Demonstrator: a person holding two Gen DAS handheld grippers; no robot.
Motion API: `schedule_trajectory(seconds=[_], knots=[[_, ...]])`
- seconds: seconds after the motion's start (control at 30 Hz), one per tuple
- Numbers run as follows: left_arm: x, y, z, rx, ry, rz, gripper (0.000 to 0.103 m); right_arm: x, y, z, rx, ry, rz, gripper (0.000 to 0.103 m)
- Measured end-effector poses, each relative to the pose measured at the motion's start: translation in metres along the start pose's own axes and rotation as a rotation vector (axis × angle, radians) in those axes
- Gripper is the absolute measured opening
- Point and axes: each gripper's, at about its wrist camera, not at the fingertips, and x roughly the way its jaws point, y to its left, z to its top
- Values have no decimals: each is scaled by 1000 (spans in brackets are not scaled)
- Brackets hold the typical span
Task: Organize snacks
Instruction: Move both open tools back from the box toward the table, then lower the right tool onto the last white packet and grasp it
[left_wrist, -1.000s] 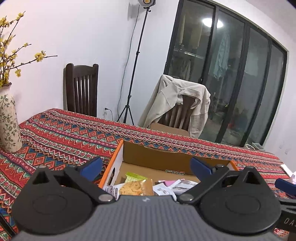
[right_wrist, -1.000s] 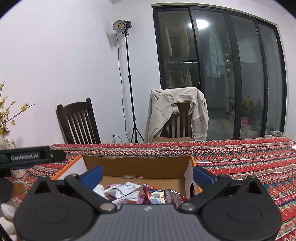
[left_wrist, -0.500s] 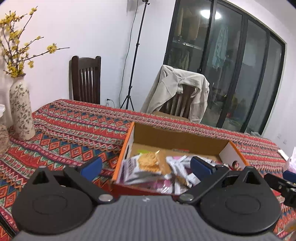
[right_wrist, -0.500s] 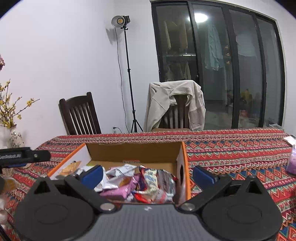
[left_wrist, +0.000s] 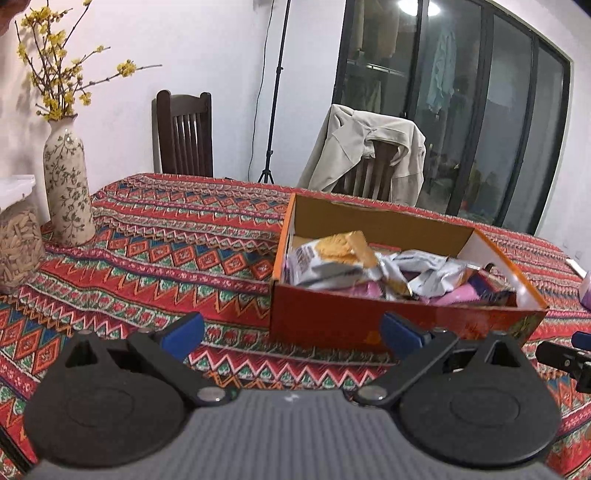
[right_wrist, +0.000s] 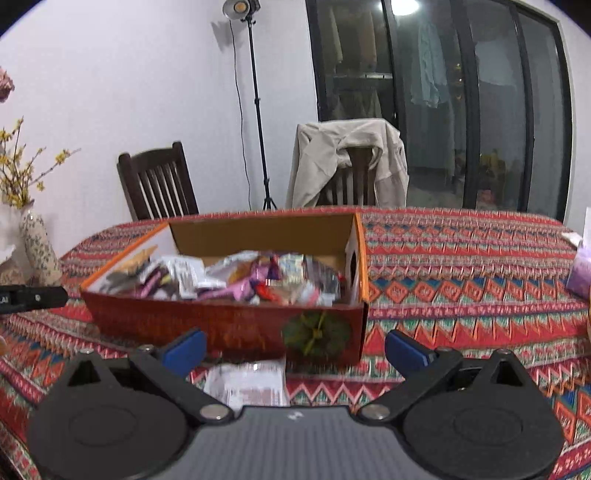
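A: Where are the snacks?

B: Heaped in the orange cardboard box in the middle of the patterned tablecloth. One flat packet lies outside, just in front of the box and near the right gripper.

A: And the grippers?

B: Both spread wide and empty. The left gripper hangs before the box's near left corner.

A: What might go wrong?

B: I'd guess the loose pile: wrappers overlap and look slippery, so a pinch could catch two or drag others over the rim. The flat packet offers little edge; the pads may skid or snag the cloth.

A: Any writing?

B: Wrapper print is blurred. Only "LAI" shows on the black bar at the left edge.
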Motion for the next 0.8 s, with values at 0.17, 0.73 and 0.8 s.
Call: schedule_trajectory(seconds=[0.17,0.73,0.8], knots=[[12,-3,-14,34,21,19,103,11,2,-9,0,34,2,103],[11,2,-23,35,-9,-29,103,23,11,-19,-27,49,29,103],[12,3,-23,31,-7,-33,103,24,11,-19,-24,54,34,103]])
